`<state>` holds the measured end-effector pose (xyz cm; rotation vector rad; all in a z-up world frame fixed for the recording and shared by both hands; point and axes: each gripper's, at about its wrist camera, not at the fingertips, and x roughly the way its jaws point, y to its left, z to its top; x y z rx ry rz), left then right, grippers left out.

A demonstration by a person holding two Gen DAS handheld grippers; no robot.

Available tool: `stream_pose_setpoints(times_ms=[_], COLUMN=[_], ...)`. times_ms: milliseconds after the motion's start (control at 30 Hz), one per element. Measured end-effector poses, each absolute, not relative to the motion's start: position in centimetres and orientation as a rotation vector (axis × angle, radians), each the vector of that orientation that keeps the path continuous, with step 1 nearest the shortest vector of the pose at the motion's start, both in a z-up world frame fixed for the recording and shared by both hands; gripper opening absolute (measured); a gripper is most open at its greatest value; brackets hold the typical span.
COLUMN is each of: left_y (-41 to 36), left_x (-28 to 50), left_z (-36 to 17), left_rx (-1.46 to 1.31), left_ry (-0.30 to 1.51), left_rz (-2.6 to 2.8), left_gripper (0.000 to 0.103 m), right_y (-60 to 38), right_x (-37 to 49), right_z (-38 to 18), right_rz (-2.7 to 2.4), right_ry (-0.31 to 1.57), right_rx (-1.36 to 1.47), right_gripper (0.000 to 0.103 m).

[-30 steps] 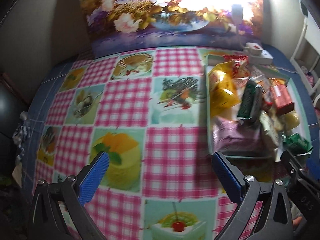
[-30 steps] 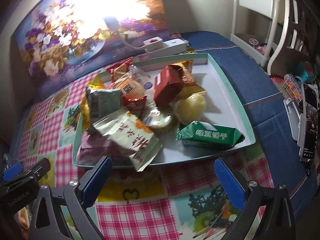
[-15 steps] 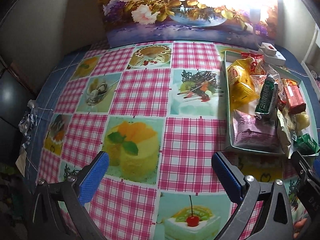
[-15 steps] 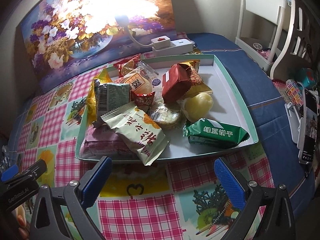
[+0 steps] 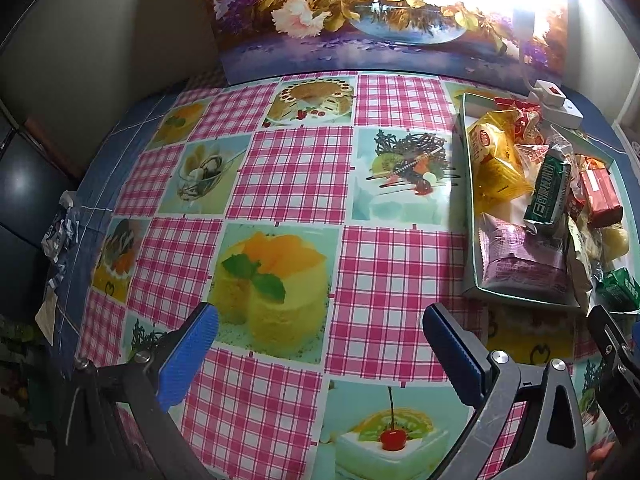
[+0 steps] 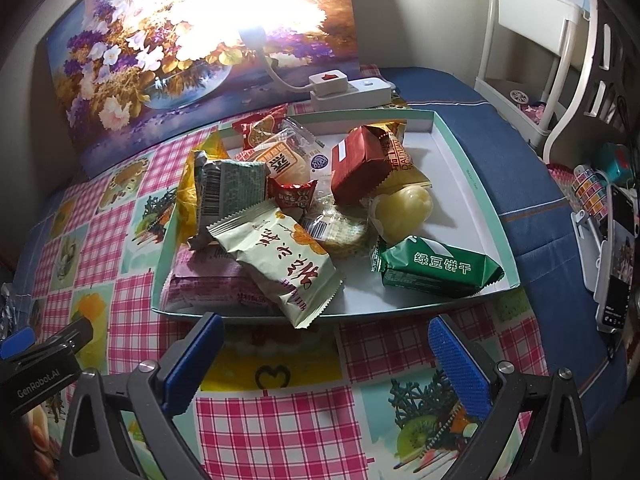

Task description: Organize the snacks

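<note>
Both the left tongs (image 5: 320, 344) and the right tongs (image 6: 326, 354) gape wide and empty above the worktop (image 5: 288, 176), the snacks (image 6: 280, 256) heaped in the tray (image 6: 472, 184).

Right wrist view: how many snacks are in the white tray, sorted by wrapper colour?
Red snack packs: 3
Yellow snack packs: 3
Green snack packs: 2
Clear-wrapped pastries: 2
Cream snack pack: 1
Purple snack pack: 1
Total: 12
</note>
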<state>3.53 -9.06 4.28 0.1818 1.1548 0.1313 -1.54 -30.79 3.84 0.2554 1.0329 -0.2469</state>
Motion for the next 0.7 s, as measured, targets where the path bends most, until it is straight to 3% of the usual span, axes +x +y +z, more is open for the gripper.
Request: stream_pose_setpoints(times_ms=[700], left_y=[-8.93], left_x=[3.49], left_z=[4.08], left_rx=[0.229], left_ry=[1.161], left_rz=[0.171], left_gripper=[0.102], right_y=[-30.8], right_x=[-1.51], right_z=[3.82], right_rz=[-0.244], right_ry=[1.033], right_rx=[0.256], right_gripper=[0.103])
